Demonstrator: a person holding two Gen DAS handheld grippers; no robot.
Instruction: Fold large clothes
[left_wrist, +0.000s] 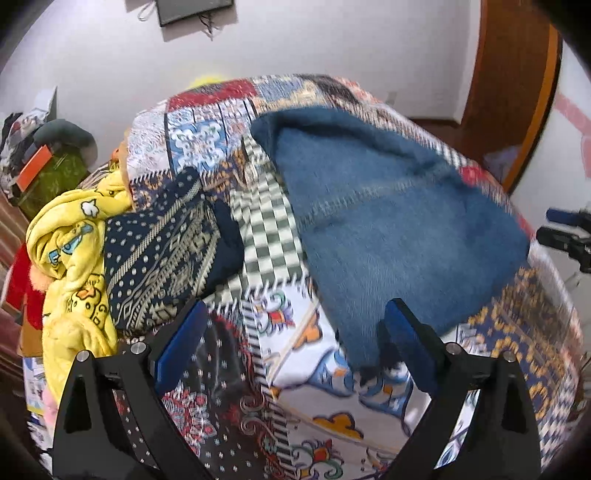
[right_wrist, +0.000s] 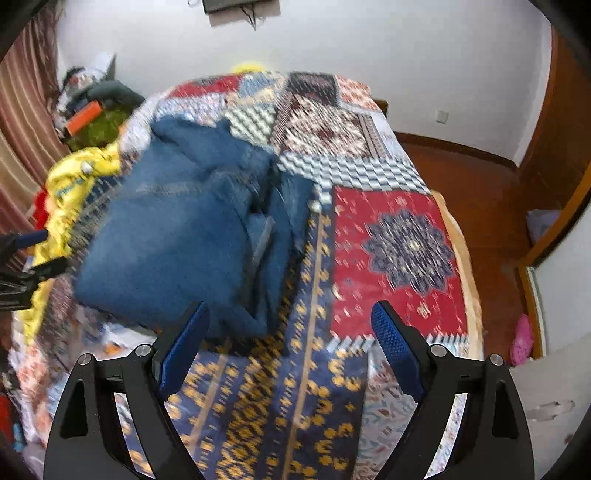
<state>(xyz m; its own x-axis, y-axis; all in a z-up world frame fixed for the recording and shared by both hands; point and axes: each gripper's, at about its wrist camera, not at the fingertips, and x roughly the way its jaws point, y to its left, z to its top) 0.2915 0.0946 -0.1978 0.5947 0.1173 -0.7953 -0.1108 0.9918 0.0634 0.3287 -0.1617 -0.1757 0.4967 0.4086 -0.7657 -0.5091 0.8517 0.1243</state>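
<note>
A pair of blue jeans (left_wrist: 388, 214) lies folded in a thick bundle on the patchwork bedspread (left_wrist: 207, 136). In the right wrist view the jeans (right_wrist: 184, 229) sit left of centre, layers stacked. My left gripper (left_wrist: 295, 332) hangs open above the bedspread, its right finger over the near corner of the denim, nothing between the pads. My right gripper (right_wrist: 291, 328) is open too, above the blue and gold patch, just nearer than the bundle's front edge. The other gripper (left_wrist: 565, 236) shows at the right edge of the left wrist view and again as the left gripper (right_wrist: 26, 258) at the left edge.
A pile of clothes lies left of the jeans: a yellow cartoon-print garment (left_wrist: 74, 258) and a navy patterned one (left_wrist: 162, 251). A cluttered side table (right_wrist: 92, 114) stands by the wall. The bedspread's red patch (right_wrist: 399, 251) lies to the right, then wooden floor (right_wrist: 480, 192) with a pink shoe (right_wrist: 522, 343).
</note>
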